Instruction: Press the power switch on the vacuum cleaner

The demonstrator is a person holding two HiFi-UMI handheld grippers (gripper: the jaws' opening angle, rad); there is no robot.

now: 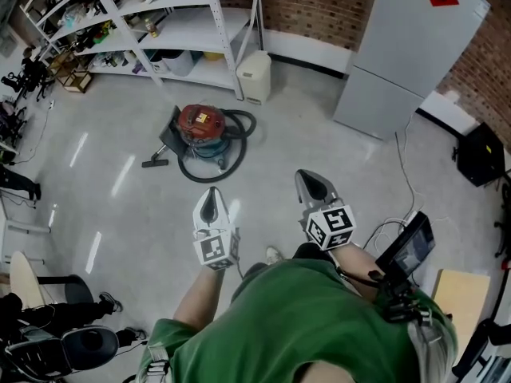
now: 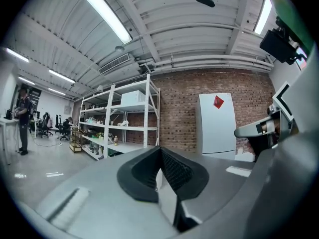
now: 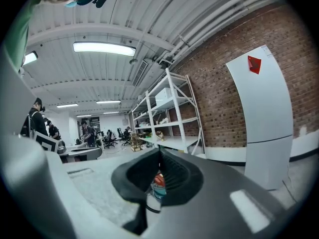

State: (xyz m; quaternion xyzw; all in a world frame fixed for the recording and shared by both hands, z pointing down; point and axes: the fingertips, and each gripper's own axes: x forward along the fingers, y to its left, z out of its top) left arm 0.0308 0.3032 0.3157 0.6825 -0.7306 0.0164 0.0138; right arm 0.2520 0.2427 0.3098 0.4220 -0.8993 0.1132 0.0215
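I stand on a pale, glossy floor [image 1: 96, 174] with both tools held out before me. My left gripper [image 1: 211, 206] and my right gripper [image 1: 313, 188] each have their jaws pressed together on nothing. The vacuum cleaner [image 1: 201, 126] (red on top, teal below) sits on the floor well ahead, near white shelving [image 1: 184, 22] by a brick wall [image 1: 319, 6]. A tall grey cabinet [image 1: 407, 46] stands to the right.
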